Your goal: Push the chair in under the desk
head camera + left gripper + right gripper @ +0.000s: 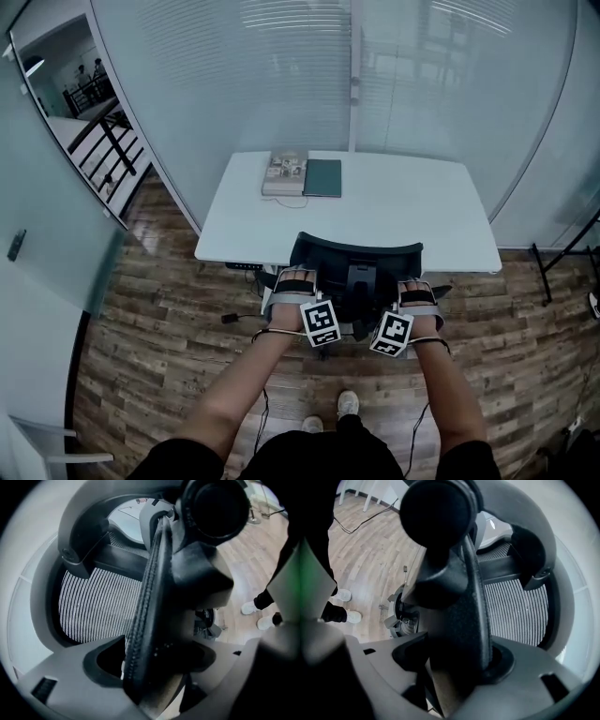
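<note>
A black mesh-backed office chair [356, 255] stands at the front edge of the white desk [412, 206], its seat hidden below the desktop. My left gripper [293, 284] sits over the chair's left armrest [150, 597]; the padded edge runs between the jaws with a small gap on one side, so this gripper [154, 667] stands open around it. My right gripper [417, 295] is on the right armrest [476, 616], which fills the space between the jaws, and this gripper [457, 660] is shut on it. The mesh back [93, 606] shows beyond the jaws.
A book [285, 173] and a dark notebook [322, 177] lie at the desk's far left. Frosted glass walls stand behind the desk. A cable [230, 319] trails on the wooden floor at the left. The chair's base [401, 618] and the person's shoes [347, 403] are below.
</note>
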A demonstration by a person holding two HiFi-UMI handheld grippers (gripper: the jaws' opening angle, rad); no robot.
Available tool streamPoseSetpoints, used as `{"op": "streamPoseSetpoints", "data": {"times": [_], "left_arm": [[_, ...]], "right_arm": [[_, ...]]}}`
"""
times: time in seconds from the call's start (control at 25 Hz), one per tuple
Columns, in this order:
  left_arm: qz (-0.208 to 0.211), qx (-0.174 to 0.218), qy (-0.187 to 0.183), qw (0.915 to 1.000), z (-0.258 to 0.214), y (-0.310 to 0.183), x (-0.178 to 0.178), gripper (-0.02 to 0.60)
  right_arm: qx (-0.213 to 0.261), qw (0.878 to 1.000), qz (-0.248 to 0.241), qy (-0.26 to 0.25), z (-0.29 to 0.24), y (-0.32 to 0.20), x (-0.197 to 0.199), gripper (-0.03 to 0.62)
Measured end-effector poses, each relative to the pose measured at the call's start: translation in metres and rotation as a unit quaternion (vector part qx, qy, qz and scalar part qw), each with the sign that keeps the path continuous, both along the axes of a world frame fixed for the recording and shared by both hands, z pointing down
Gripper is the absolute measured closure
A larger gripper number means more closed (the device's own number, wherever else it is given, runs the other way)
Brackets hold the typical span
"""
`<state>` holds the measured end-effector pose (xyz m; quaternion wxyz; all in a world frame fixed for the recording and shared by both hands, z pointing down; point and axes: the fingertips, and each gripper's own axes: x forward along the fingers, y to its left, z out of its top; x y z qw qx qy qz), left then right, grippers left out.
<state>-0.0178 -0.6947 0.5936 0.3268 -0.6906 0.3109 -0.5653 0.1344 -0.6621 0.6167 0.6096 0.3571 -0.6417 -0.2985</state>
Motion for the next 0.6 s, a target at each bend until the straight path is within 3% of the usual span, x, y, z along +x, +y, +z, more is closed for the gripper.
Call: {"op": "streamPoseSetpoints", "data": {"times": [0.6], "left_arm": [[-0.011,-0.005,0.002,0.9999,0.001,-0.05,0.006,0.224]], "right_arm": [[0.003,1.0,-0.01,0.009,-0.004,-0.055,0.007,0.33]]}}
